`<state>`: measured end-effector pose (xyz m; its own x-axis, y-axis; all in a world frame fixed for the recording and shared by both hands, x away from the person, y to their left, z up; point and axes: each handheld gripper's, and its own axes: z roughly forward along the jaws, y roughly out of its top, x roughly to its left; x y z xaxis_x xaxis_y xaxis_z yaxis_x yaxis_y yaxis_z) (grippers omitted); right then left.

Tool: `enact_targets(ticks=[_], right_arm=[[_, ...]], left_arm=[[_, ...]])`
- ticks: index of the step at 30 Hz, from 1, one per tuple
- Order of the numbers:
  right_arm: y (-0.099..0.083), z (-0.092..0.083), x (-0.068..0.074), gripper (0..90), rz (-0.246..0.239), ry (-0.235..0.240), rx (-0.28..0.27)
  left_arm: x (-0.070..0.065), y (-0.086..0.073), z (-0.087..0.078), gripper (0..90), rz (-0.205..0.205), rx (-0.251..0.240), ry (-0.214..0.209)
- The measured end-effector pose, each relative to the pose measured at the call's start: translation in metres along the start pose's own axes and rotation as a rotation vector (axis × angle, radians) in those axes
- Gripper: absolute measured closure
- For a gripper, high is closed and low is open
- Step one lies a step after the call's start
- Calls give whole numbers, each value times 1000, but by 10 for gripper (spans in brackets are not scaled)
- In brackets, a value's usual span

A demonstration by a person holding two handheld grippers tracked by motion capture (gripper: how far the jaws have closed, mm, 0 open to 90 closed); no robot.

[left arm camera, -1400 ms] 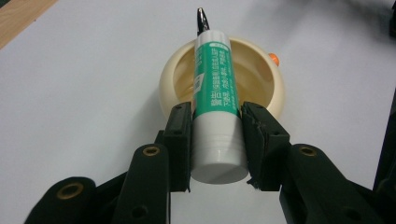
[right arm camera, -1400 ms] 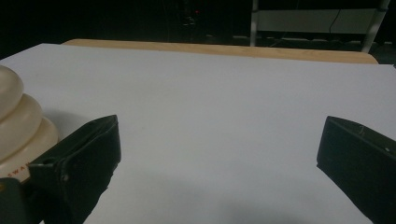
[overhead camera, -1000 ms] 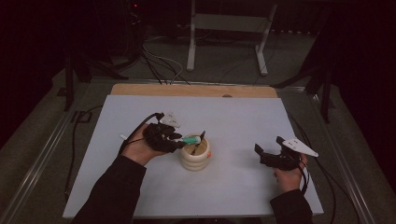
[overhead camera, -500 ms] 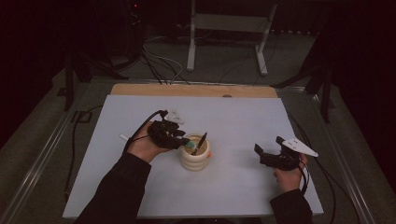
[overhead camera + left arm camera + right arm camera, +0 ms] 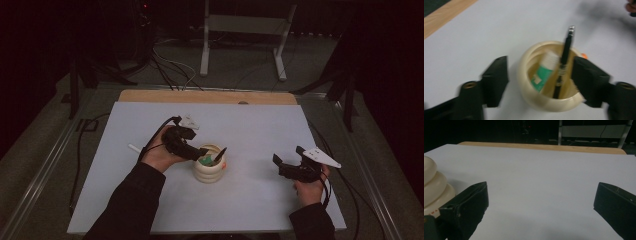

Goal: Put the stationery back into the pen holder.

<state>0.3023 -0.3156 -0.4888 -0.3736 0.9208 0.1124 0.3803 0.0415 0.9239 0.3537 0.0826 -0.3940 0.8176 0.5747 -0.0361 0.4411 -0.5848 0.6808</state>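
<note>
Worktop (image 5: 260,125): pale surface that filled the middle of the high view, with a wooden strip along its far edge.
Cup (image 5: 210,164): cream, ribbed holder that stood just left of the frame's centre in the high view; in the left gripper view it sat low in the middle, seen from above.
Cup contents: 1 black pen (image 5: 563,62) leaned upright against the right inner wall, and 1 green-and-white tube (image 5: 543,75) lay tilted to its left. Both were inside the cup.
Orange item (image 5: 584,56): a small orange patch showed at the cup's right rim; what it was could not be told.
Left claw (image 5: 540,81): hovered over the cup, its 2 jaws spread apart, 1 on each side of the rim. The jaws had just been opening; the cup lay between them, ungripped, and no pad pressed on the pen or tube.
Right claw (image 5: 540,207): held at the lower right of the high view, well apart from the cup. Its 2 jaws stood wide apart with bare worktop between them.
White stick (image 5: 134,148): lay on the worktop left of the left hand.
</note>
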Motion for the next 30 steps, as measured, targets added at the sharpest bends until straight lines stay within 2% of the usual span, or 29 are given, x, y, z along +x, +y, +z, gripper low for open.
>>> enact_targets(ticks=[4,13,19,30], right_arm=[[0,0,0,0,-3,0,2],[0,1,1,0,-3,2,5],[0,1,0,0,-2,2,5],[0,1,1,0,-1,3,7]], left_arm=[[6,-4,-3,161,-37,-21,25],[12,-10,-8,17,-45,-47,55],[15,-13,-12,0,-34,-87,73],[21,-18,-17,0,-30,-94,80]])
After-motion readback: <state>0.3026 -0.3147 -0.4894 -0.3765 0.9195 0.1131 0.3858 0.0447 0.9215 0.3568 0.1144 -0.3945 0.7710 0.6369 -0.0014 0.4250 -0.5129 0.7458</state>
